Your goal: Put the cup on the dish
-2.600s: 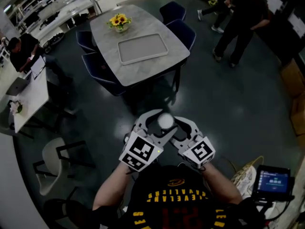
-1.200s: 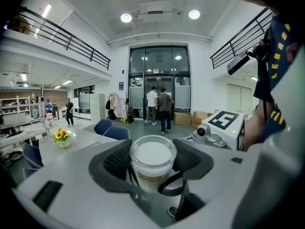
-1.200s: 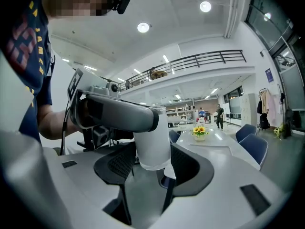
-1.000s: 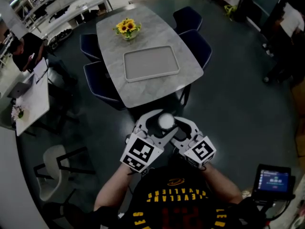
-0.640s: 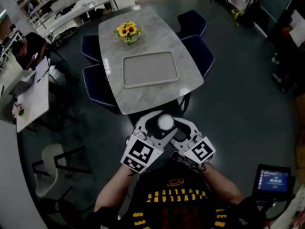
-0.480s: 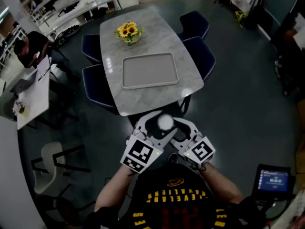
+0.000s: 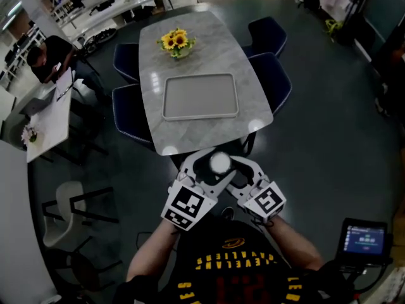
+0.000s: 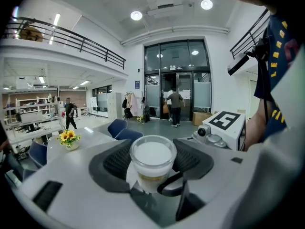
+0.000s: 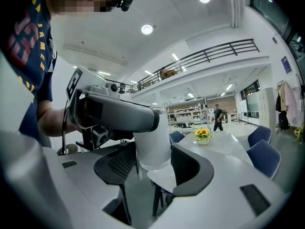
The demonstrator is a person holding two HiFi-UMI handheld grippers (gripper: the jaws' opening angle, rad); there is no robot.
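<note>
A clear plastic cup (image 7: 219, 162) with a white top is held in the air in front of my chest, over the dark floor. My left gripper (image 7: 209, 167) and right gripper (image 7: 231, 168) meet around it from the two sides. In the left gripper view the cup (image 8: 153, 156) sits between the black pads, which touch it. The right gripper view shows the cup (image 9: 152, 142) wedged between its pads too, with the left gripper's jaw crossing in front. A grey rectangular tray (image 7: 200, 96) lies bare on the marble table (image 7: 190, 138) ahead. I see no other dish.
A vase of sunflowers (image 7: 176, 42) stands on the table behind the tray. Blue chairs (image 7: 273, 88) flank the table on both sides. A person sits at a white desk (image 7: 47, 116) on the left. A white chair (image 7: 63, 214) is at lower left, a small screen (image 7: 362, 241) at lower right.
The table and tray have drawn closer and more central in the head view. The people at the right have left the view. Both grippers keep the same hold on the cup.
</note>
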